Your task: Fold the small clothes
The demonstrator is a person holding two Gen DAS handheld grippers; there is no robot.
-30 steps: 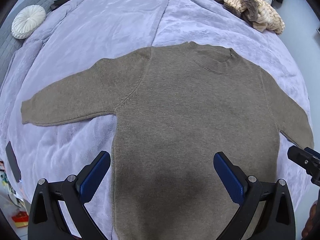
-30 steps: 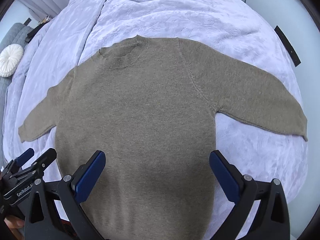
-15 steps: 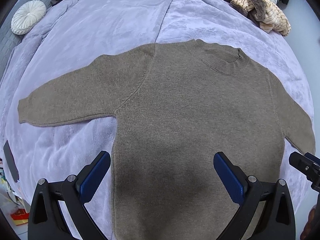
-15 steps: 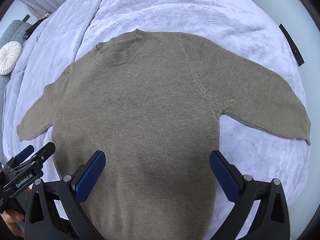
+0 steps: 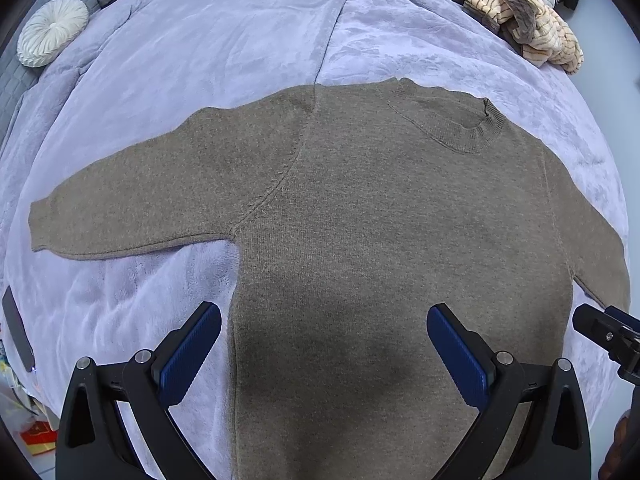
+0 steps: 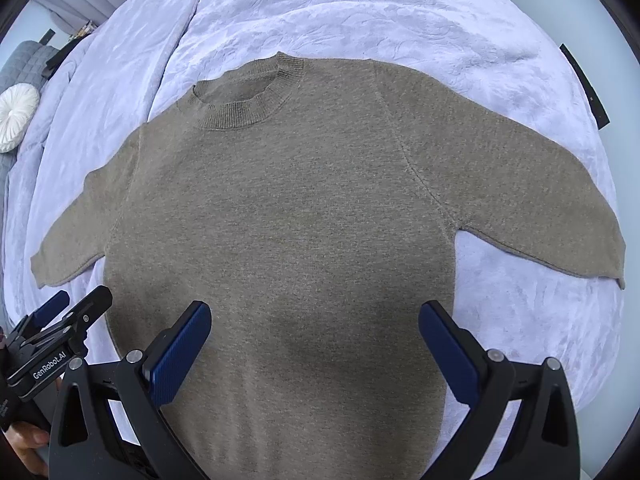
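Observation:
A brown knit sweater [image 5: 380,240] lies flat and face up on a lilac blanket [image 5: 224,48], sleeves spread to both sides, collar at the far end. It also fills the right wrist view [image 6: 288,220]. My left gripper [image 5: 324,332] is open and empty, above the sweater's lower left body. My right gripper [image 6: 314,332] is open and empty, above the lower right body. Each gripper shows at the edge of the other's view: the right gripper [image 5: 608,336] and the left gripper [image 6: 60,328].
A pile of striped and brown clothes [image 5: 520,12] lies at the far right of the bed. A round white cushion [image 5: 52,30] rests on a grey sofa at the far left. The blanket's edge [image 6: 584,80] runs along the right.
Both grippers have moved forward and lower over the sweater, which looks larger now. Both jaws stay open and empty.

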